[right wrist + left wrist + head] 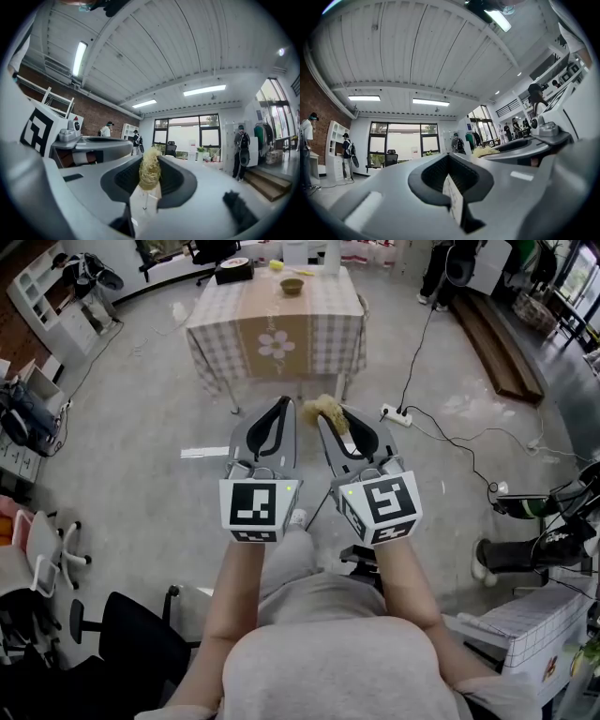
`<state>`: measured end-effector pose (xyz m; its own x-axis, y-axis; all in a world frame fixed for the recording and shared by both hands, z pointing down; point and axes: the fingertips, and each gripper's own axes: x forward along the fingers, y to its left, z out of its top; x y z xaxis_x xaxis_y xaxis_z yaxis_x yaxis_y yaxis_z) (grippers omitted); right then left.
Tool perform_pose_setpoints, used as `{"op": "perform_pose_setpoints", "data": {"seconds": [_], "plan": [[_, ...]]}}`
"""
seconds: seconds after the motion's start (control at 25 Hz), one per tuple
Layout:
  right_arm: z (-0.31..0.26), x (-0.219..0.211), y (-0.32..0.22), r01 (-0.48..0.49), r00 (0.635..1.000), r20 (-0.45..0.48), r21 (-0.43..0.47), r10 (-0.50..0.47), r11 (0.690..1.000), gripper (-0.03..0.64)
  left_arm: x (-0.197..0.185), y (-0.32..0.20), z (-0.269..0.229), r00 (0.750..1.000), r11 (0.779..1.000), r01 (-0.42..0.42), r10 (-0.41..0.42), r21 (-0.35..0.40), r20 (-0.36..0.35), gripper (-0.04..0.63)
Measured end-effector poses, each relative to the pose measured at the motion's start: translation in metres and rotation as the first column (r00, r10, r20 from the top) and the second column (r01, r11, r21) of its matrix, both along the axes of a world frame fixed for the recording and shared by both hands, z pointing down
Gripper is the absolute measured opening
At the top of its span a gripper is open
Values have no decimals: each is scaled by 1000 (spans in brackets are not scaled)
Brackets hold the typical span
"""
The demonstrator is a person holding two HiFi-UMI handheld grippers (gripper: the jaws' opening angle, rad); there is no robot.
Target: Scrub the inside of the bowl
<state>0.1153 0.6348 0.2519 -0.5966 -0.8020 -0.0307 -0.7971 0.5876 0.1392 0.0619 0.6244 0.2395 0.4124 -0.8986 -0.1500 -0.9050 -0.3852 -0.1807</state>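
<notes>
A small brown bowl [292,284] stands on the checked-cloth table [272,329] far ahead of me, well beyond both grippers. My left gripper [279,403] is held level over the floor, its jaws shut with nothing between them; the left gripper view shows its closed tips [448,161]. Beside it, my right gripper [330,414] is shut on a yellowish fibrous scrubber [323,409]. The scrubber [150,168] sticks up between that gripper's [149,182] pads. The scrubber [485,150] also shows at the right of the left gripper view.
On the table are also a black box [233,271] and a yellow item [276,265]. A power strip [397,414] and cables lie on the floor to the right. An office chair [131,634] is at my left, a wooden platform [497,343] at far right. People stand in the background.
</notes>
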Motion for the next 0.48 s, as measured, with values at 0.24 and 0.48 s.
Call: {"op": "perform_pose_setpoints", "data": {"seconds": [0.24,0.48], "plan": [[7,-15,-27,2,1000,-3,-1,-2,1000,97,-16,-29,9,1000,1000,4,-4,-7,-11,6],[7,-19,-73,-18,1000,-7,-1,18,1000,97,-26,-77,6,1000,1000,-2,2,-11,-27,6]]}}
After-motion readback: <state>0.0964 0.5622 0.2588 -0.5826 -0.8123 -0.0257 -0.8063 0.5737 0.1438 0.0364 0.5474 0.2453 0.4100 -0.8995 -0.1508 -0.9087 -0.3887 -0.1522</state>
